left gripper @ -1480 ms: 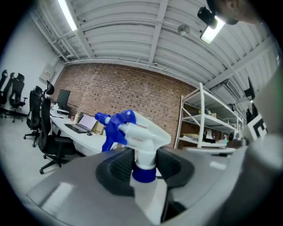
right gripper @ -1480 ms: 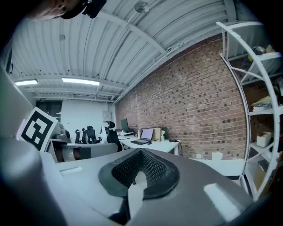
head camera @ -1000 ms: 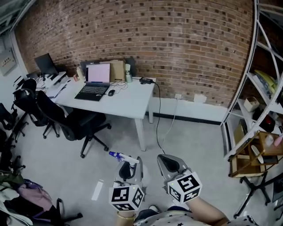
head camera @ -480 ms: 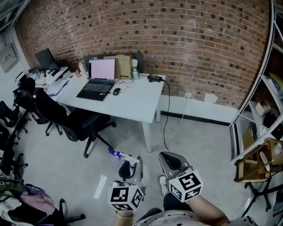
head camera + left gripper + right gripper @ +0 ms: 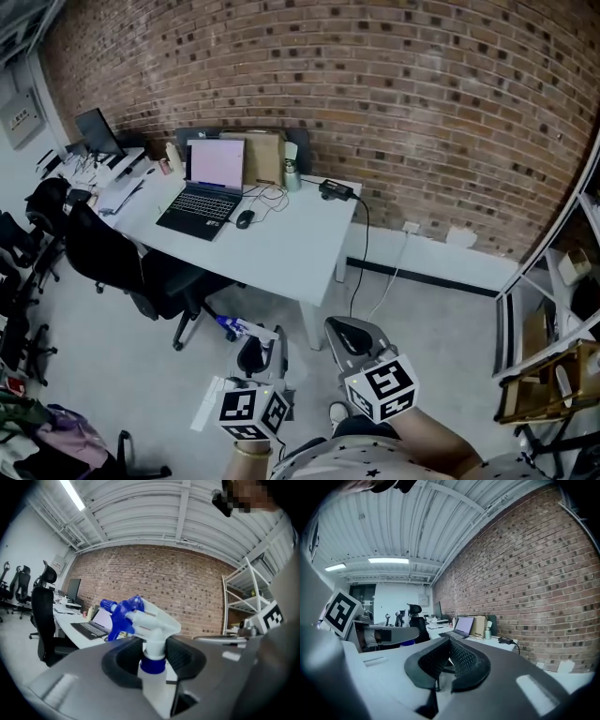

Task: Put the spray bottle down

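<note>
The left gripper [image 5: 152,657] is clamped on the neck of a white, blue-nozzled spray bottle [image 5: 140,616], carried above the grey floor [image 5: 441,309]. The right gripper [image 5: 447,660] is closed and empty. Ahead, a white desk [image 5: 281,239] stands against a brick wall [image 5: 375,94].

The head camera looks steeply down on the left tool [image 5: 262,349], right tool [image 5: 349,333], tabletop [image 5: 281,246] and brick wall [image 5: 422,112]. Each tool's own camera sits close behind its jaws, facing that same tabletop and wall.

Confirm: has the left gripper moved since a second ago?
Yes: the left gripper, holding the spray bottle, is nearer the white desk's front edge.
</note>
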The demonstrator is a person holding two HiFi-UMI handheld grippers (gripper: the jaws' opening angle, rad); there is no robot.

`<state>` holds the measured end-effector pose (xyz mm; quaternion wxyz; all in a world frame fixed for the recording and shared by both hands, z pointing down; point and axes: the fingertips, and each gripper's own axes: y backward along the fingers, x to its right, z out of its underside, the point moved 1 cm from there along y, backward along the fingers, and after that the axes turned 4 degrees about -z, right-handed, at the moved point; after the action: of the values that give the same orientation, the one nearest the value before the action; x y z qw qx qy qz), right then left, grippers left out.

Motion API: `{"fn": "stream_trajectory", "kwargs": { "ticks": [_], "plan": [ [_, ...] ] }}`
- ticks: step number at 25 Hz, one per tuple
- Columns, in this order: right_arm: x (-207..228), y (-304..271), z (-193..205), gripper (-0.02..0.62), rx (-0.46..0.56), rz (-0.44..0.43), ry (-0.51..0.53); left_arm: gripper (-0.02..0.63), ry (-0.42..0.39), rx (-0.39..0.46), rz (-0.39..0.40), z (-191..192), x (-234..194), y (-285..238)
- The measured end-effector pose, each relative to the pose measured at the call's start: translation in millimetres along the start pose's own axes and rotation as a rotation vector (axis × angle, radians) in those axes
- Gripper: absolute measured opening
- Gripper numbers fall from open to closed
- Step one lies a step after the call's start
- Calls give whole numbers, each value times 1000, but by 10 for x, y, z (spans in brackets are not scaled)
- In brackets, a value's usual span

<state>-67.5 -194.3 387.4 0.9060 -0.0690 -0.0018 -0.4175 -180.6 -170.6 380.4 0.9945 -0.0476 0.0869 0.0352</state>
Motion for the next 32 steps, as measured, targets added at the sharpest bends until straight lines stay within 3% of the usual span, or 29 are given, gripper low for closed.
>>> {"fn": "stream_trajectory", "kwargs": {
  "ticks": [10, 20, 32],
  "plan": [
    [829, -740, -23, -2, -19, -14, -1, 137, -24, 36, -31, -76, -23, -1194],
    [1295, -1415, -88, -2, -23, 17, -4, 137, 9, 13, -30, -23, -332, -2045],
    [1770, -2380, 96, -2, -67, 42, -49, 137, -35, 52, 28, -33, -788, -3120]
  ]
}}
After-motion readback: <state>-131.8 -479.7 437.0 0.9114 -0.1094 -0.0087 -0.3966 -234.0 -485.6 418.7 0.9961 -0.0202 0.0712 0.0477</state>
